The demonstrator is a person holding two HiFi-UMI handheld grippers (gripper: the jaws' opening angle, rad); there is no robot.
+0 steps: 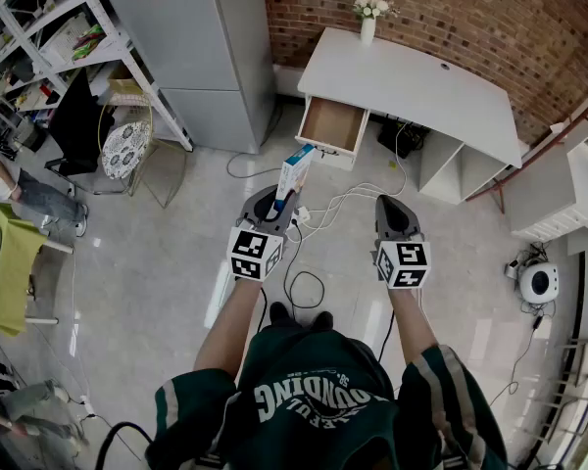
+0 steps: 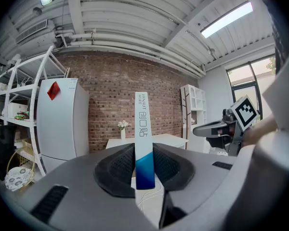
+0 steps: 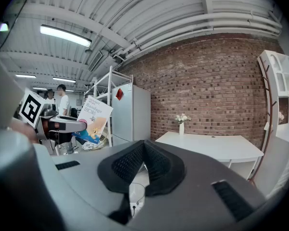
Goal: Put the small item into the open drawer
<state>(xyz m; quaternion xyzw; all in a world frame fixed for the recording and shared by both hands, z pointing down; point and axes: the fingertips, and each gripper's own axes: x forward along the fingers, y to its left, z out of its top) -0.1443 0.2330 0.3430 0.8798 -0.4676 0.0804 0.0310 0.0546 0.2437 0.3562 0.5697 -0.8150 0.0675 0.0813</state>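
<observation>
On the far left of the head view, a white metal shelving rack (image 1: 39, 27) holds assorted clutter. A chair with a patterned round cushion (image 1: 125, 148) stands on the pale glossy floor (image 1: 157, 262) just in front of it. Next to the right is a tall grey-white refrigerator (image 1: 201, 47) with a red mark high on its door, set against the brick wall (image 1: 451, 8).

The left gripper (image 1: 278, 204) is held out roughly level in front of the person. Its jaws pinch the lower end of a white-and-blue bandage box (image 1: 295, 171), which stands upright between the dark pads, narrow edge toward that gripper's camera. The box is in the air above the floor, short of the open drawer (image 1: 331, 125) and not inside it. The drawer's brown interior looks bare. It is pulled out from the left end of a white desk (image 1: 412, 81), and a small white vase of flowers (image 1: 368, 27) stands at the desk's back edge. White cables (image 1: 343, 204) trail over the floor between the desk and the grippers.

The right gripper (image 1: 394, 206) is held beside the left one, apart from it. Its pad tips are pressed together with nothing between them.

Further right stands a white open shelf unit (image 1: 559, 189). On the floor below it is a small round white device (image 1: 539, 282), possibly a camera.
</observation>
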